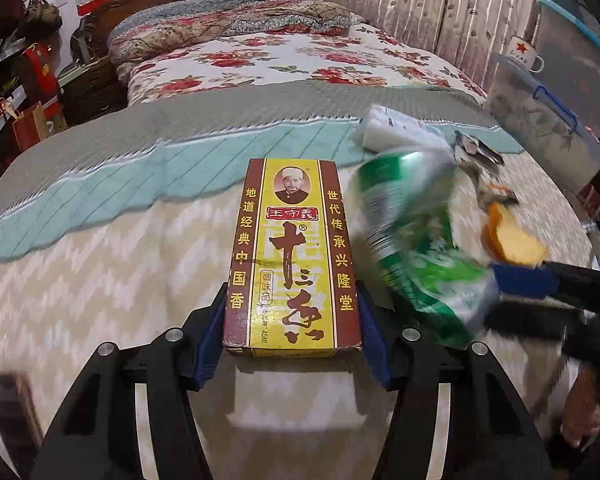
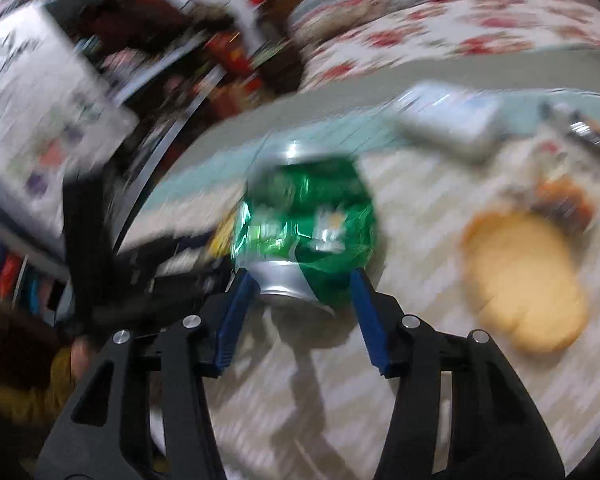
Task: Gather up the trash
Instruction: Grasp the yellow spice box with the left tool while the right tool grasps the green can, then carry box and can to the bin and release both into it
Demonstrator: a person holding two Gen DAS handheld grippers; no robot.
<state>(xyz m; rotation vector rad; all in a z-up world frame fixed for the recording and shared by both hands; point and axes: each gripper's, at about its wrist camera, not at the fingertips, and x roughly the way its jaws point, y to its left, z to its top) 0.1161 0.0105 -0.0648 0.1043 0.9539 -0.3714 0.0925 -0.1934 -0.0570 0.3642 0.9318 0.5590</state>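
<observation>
My left gripper point(image 1: 292, 316) is shut on a yellow and brown spice box point(image 1: 292, 248) and holds it above the patterned table cover. My right gripper point(image 2: 304, 292) is shut on a crushed green can point(image 2: 304, 224), which also shows blurred in the left wrist view point(image 1: 412, 232) just right of the box. The right gripper point(image 1: 520, 280) reaches in from the right in that view. An orange peel point(image 2: 524, 280) lies on the cover right of the can; it also shows in the left wrist view point(image 1: 512, 240). A white packet point(image 1: 396, 128) lies further back.
A crumpled wrapper point(image 1: 480, 156) lies behind the peel. A clear storage bin point(image 1: 540, 116) with a mug point(image 1: 522, 54) on it stands at the right. A bed with a floral quilt point(image 1: 292, 60) lies beyond the table. Cluttered shelves point(image 1: 16, 92) stand at the left.
</observation>
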